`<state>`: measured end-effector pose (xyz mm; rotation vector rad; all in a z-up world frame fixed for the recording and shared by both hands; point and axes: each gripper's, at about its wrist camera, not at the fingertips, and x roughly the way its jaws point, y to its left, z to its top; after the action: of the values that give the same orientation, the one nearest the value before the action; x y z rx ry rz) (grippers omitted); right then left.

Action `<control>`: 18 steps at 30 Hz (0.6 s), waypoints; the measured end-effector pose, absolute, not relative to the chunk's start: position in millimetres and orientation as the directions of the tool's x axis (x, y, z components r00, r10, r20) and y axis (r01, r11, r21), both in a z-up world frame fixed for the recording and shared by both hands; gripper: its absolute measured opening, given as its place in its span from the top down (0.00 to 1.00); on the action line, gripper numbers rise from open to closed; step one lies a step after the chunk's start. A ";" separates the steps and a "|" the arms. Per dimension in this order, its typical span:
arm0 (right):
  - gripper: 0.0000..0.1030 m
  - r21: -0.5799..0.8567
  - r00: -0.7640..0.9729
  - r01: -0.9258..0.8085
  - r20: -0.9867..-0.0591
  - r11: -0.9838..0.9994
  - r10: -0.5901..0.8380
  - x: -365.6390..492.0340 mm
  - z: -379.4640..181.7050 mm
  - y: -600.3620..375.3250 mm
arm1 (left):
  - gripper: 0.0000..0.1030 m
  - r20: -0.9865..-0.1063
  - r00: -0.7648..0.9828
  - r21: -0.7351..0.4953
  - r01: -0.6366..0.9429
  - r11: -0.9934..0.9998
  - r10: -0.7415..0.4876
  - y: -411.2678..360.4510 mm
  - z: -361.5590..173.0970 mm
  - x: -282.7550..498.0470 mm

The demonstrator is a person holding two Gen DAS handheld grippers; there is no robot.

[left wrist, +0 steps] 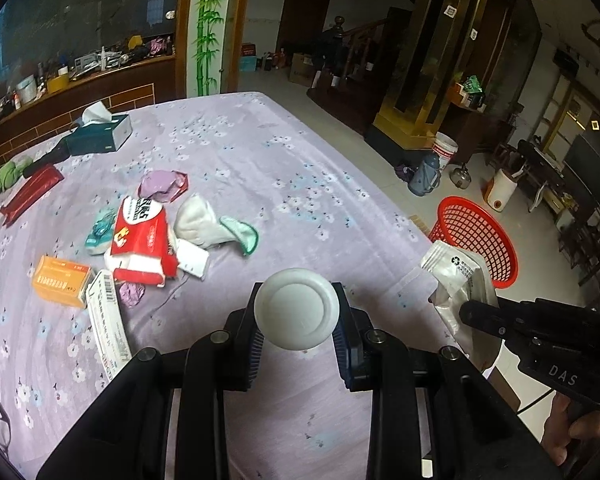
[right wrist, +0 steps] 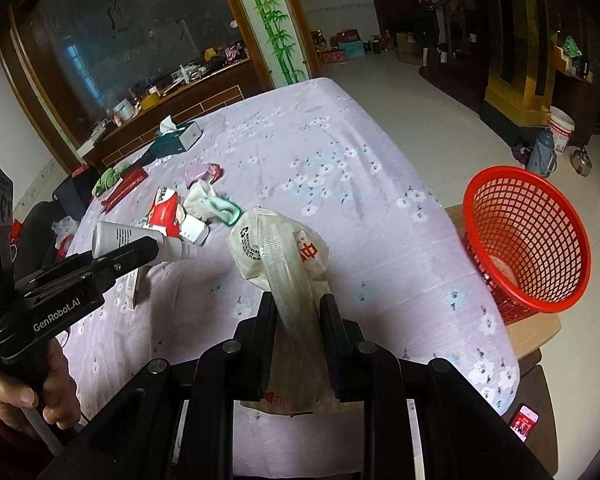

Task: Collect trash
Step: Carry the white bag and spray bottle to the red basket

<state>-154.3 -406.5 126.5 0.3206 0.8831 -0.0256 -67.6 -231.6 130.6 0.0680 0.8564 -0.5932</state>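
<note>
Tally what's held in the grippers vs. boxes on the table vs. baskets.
Held in grippers: 2, the white bottle in the left gripper and the crumpled wrapper bag in the right gripper
Boxes on the table: 2, the orange box and the tissue box
Baskets: 1, the red basket
Total: 5

A home is shown: ahead of the gripper, a cloth-covered table (left wrist: 260, 168), a cluttered sideboard (left wrist: 100, 76), a staircase (left wrist: 356, 40).
</note>
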 end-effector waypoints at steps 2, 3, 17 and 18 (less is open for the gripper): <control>0.77 0.270 0.643 0.161 -0.758 0.949 0.107 -157.7 129.1 -411.6 | 0.72 -0.726 0.503 -0.172 0.528 0.832 -0.469 -237.3 133.0 -69.0; 0.77 0.273 0.646 0.166 -0.756 0.948 0.105 -159.2 130.0 -414.0 | 0.72 -0.724 0.503 -0.170 0.533 0.829 -0.471 -239.7 134.4 -70.2; 0.77 0.306 0.658 0.232 -0.748 0.923 0.083 -183.6 135.3 -445.6 | 0.72 -0.716 0.477 -0.151 0.607 0.781 -0.509 -282.5 145.4 -87.3; 0.77 0.310 0.659 0.235 -0.748 0.921 0.083 -184.7 135.9 -448.1 | 0.72 -0.715 0.476 -0.150 0.611 0.777 -0.512 -285.4 145.9 -88.6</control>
<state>-184.7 -448.1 135.9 0.4022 0.8531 -0.0888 -88.6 -285.4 145.9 0.1322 0.8268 -0.6886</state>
